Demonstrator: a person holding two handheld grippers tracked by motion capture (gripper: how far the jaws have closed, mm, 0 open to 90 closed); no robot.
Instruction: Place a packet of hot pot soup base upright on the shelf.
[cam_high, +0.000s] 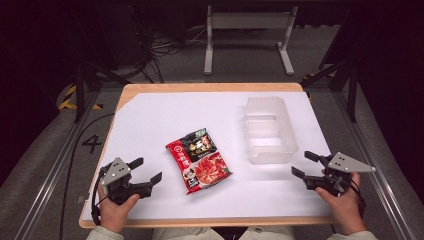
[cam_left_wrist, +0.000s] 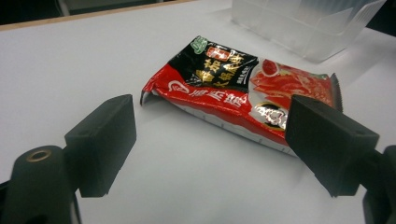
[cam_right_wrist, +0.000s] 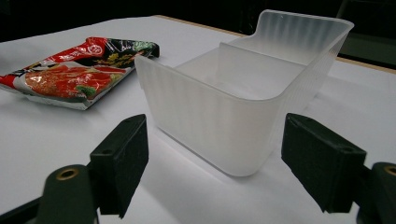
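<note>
White sheeting covers the table (cam_high: 150, 120) in the high view, with a wooden edge showing along the far and near sides. A red and black food packet (cam_high: 199, 160) lies flat near the middle of the sheet, turned at a slant. To its right and a little farther back stands a clear plastic bin (cam_high: 269, 130), upright, open at the top and apart from the packet. The left gripper (cam_high: 148, 169) rests near the front left corner in the person's left hand (cam_high: 116, 207), its jaws spread with nothing between them, pointing toward the packet and well short of it. The right gripper (cam_high: 301, 164) sits near the front right corner in the right hand (cam_high: 345, 205), jaws likewise parted and bare, just beside the near end of the bin without touching it.

From the left gripper view, the two black jaws stand wide apart over bare white sheet. The packet (cam_left_wrist: 243, 93) lies beyond them, its near long edge slightly lifted off the surface, and the right jaw overlaps its end in the picture. The bin (cam_left_wrist: 303, 23) shows at the upper right.

From the right gripper view, the jaws again stand released, framing the bin (cam_right_wrist: 224, 116) ahead of them. A low divider crosses the bin's inside. The packet (cam_right_wrist: 74, 74) lies to the left, clear of the bin.
</note>
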